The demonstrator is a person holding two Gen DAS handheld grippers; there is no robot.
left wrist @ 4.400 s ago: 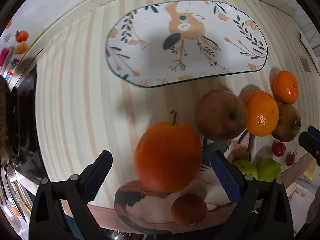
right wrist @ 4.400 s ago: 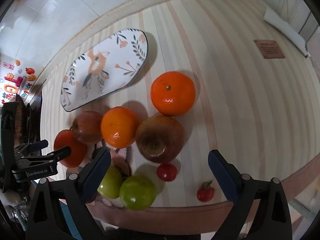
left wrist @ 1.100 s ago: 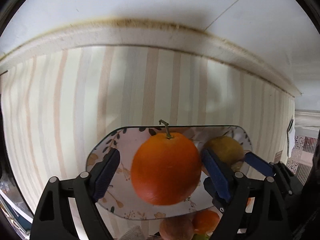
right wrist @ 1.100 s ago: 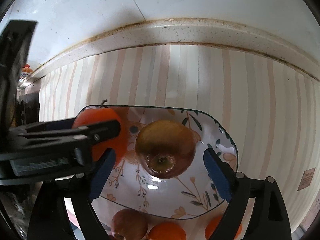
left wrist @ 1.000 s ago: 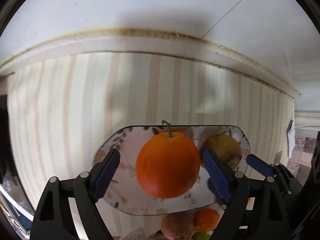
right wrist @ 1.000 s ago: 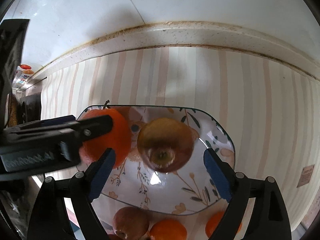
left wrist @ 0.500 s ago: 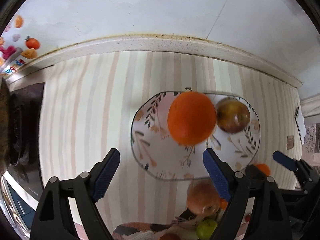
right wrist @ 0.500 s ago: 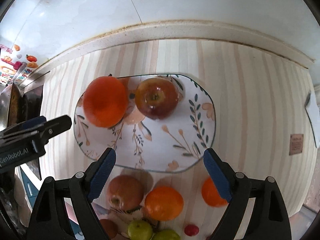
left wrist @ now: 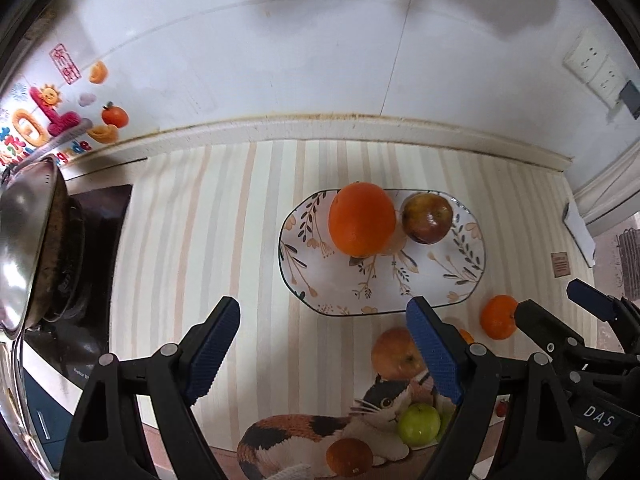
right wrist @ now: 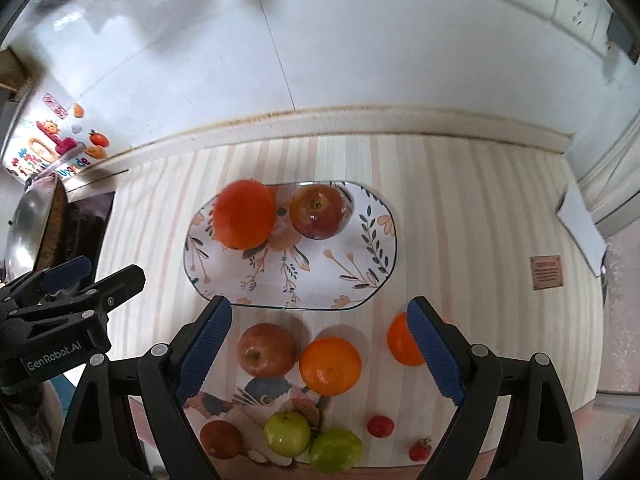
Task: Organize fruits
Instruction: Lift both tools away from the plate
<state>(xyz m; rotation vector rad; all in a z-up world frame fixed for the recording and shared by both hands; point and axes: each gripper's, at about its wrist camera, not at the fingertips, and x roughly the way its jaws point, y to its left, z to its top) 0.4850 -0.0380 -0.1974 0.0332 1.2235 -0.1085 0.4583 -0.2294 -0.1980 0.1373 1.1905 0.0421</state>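
Note:
A floral plate lies on the striped counter. On it sit a big orange and a dark red apple, side by side. My left gripper is open and empty, high above the counter, left of the plate. My right gripper is open and empty above the loose fruit. Off the plate lie a red apple, an orange, a tangerine, two green apples, two small red fruits and a brown fruit.
A cat-shaped mat lies at the counter's front edge under some fruit. A stove with a steel wok stands at the left. The wall and backsplash ledge run behind the plate. A white object lies far right.
Both grippers let go of the big orange and the dark apple on the plate, then rose and pulled back. The view now takes in the whole counter.

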